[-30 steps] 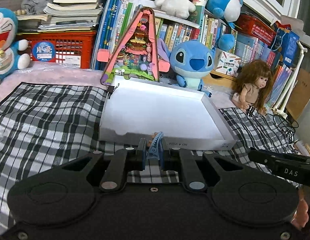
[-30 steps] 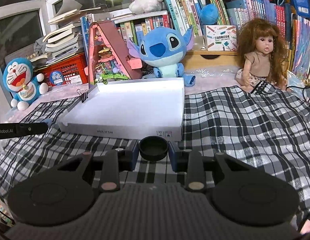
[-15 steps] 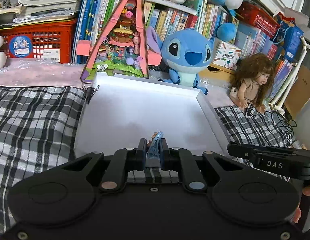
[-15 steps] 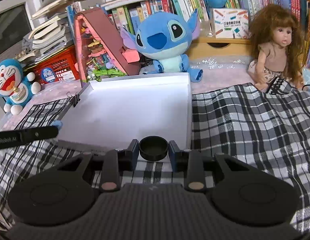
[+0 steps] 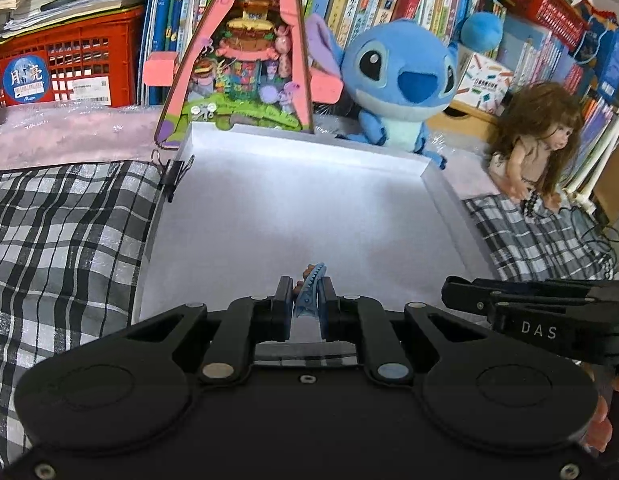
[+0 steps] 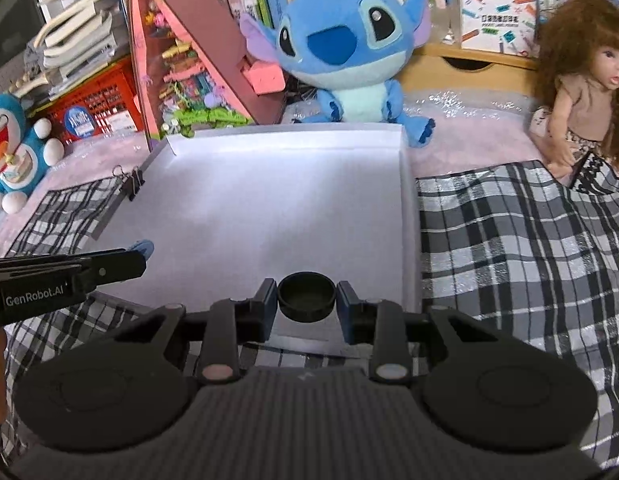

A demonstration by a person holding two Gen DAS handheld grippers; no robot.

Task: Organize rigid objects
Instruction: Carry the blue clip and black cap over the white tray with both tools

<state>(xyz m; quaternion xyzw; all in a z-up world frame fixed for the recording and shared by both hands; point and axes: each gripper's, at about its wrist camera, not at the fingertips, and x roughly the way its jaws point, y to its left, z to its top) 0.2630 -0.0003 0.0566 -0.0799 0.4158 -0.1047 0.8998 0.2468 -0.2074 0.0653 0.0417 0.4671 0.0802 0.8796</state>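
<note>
Both grippers now over white tray (image 5: 245, 216), left gripper (image 5: 305, 300) pinching blue clip (image 5: 309, 288), right gripper (image 6: 306, 300) gripping black cap (image 6: 306, 297).

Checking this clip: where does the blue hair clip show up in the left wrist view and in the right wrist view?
Left wrist view: the blue hair clip sits low at centre, pinched in the left claw, over the near edge of the white tray.
Right wrist view: only its blue tip shows at the left edge, past the end of the left claw, over the tray's near-left edge.
Shared landmark: the blue Stitch plush behind the tray.
</note>
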